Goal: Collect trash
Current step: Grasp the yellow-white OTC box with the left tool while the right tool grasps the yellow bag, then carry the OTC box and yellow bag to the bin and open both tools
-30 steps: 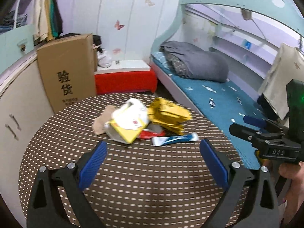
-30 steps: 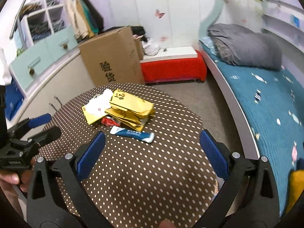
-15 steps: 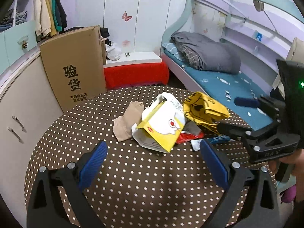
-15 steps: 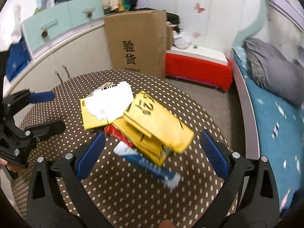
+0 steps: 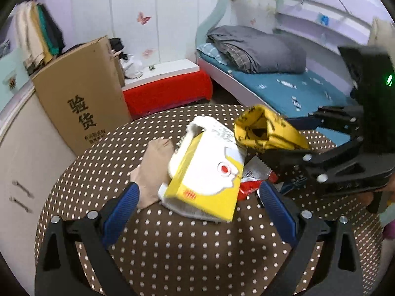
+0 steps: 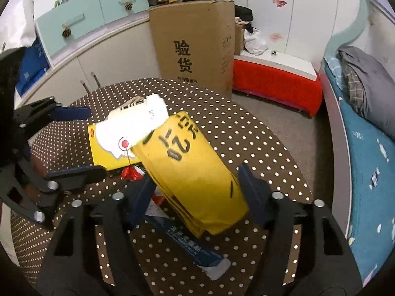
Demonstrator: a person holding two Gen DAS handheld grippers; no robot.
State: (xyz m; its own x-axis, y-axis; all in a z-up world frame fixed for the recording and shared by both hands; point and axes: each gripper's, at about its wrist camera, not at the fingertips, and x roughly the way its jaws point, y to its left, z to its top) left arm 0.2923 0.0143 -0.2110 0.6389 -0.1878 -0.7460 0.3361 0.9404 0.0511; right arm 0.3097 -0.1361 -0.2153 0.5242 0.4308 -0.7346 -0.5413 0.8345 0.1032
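Note:
A pile of trash lies on the round dotted table [image 5: 197, 254]. My left gripper [image 5: 198, 206] is open, its blue fingers on either side of a yellow and white box [image 5: 207, 177]; it also shows in the right wrist view [image 6: 118, 143]. A tan sock [image 5: 153, 170] lies left of the box. My right gripper [image 6: 197, 192] is open, its fingers straddling a folded yellow bag [image 6: 192, 175], which also shows in the left wrist view [image 5: 266, 133]. A red wrapper [image 6: 132, 174] and a blue and white tube [image 6: 187, 244] lie beneath.
A tall cardboard box [image 6: 195, 42] stands behind the table beside pale cabinets [image 6: 81, 56]. A red bench [image 6: 274, 79] and a bed with a grey quilt [image 5: 256, 49] lie beyond. The table's edge [image 6: 284, 145] is to the right.
Both grippers have moved forward into the pile. The left now brackets the yellow and white box, the right brackets the yellow bag, and its jaws have narrowed.

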